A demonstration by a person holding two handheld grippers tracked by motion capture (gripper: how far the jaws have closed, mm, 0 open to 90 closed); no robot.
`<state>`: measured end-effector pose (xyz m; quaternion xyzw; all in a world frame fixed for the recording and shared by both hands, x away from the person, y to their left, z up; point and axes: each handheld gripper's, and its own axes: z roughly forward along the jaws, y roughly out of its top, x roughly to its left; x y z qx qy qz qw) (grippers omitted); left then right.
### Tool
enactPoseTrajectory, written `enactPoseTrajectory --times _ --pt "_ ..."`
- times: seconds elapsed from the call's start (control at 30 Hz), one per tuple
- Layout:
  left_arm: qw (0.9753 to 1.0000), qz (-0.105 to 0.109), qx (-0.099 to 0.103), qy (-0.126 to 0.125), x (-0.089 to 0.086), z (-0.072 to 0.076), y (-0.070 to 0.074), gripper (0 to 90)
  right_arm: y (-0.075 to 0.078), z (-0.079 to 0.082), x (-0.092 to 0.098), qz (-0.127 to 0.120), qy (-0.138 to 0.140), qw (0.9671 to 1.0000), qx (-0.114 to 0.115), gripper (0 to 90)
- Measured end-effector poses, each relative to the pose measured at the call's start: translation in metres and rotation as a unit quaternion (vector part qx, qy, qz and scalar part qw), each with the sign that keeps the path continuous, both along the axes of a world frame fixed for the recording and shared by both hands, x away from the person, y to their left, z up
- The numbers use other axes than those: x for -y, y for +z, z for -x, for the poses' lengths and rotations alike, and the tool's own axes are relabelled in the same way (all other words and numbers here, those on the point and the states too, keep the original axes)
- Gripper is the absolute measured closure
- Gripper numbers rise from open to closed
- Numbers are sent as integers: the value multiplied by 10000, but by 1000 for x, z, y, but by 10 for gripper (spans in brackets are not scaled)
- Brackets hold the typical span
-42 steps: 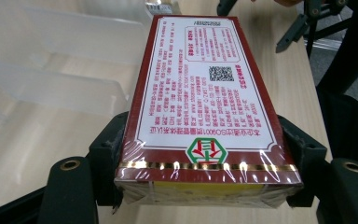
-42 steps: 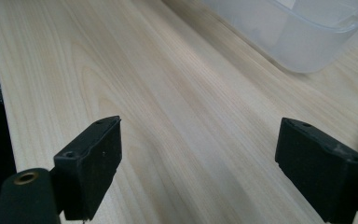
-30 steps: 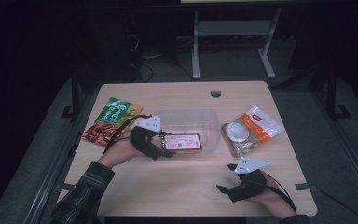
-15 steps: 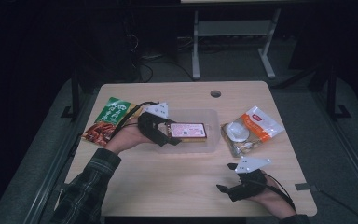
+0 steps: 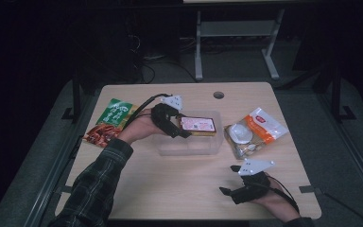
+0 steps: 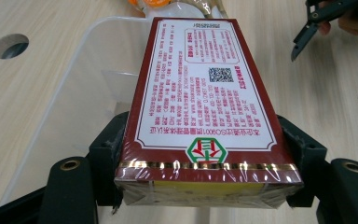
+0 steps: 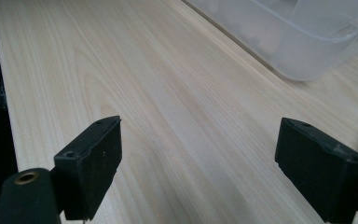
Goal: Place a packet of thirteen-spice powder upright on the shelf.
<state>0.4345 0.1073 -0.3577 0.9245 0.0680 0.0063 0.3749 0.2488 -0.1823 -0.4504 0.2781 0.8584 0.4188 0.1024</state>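
A dark red box [image 5: 198,126] with a white printed label, wrapped in clear film, hangs over the clear plastic bin [image 5: 189,146]. My left gripper [image 5: 183,128] is shut on its near end. In the left gripper view the box [image 6: 200,98] runs away from me between both jaws, above the bin's rim [image 6: 98,60]. My right gripper [image 5: 227,192] rests open near the table's front right edge, its jaws wide apart over bare wood [image 7: 191,135], with a corner of the bin [image 7: 298,42] beyond them.
A green and red snack packet [image 5: 109,120] lies left of the bin. A clear bag with an orange and white label [image 5: 255,130] lies to its right. A round cable hole [image 5: 218,94] sits near the table's far edge.
My left gripper has carried the red box forward and rightward, further over the bin. The right gripper has stayed where it was.
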Motion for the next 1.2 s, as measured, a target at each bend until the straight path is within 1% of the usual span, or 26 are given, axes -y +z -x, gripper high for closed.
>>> enactPoseTrajectory --times 0.07,0.13,0.27,0.3,0.5,0.77,0.9,1.03,1.1,1.2 --pt "9999 -105 32 -3 5 -4 -1 315 0 0 0 -10 7 10000 12 142" --pt "9999 -131 23 -32 10 -7 -2 315 0 0 0 -7 -6 10000 3 142" --pt "9996 -265 16 -62 19 -12 -6 314 0 0 1 -5 6 10000 25 142" --pt "9995 -293 41 -57 21 -13 -6 315 0 0 2 -16 -4 10000 17 142" --pt "9992 -392 -35 -29 27 -18 -12 314 0 -1 3 -30 12 10000 14 142" --pt "9992 -378 -122 8 31 -21 -15 313 0 0 2 -37 22 10000 2 142" --pt "9992 -380 -95 -3 31 -22 -14 312 0 0 2 -37 27 10000 11 142" --pt "9995 -316 -90 38 32 -23 -13 312 0 0 2 -33 27 10000 0 142" --pt "9993 -359 -61 16 33 -23 -12 312 0 0 2 -34 31 10000 -1 142" --pt "9994 -340 -45 18 36 -24 -10 311 0 0 2 -22 27 10000 15 142"
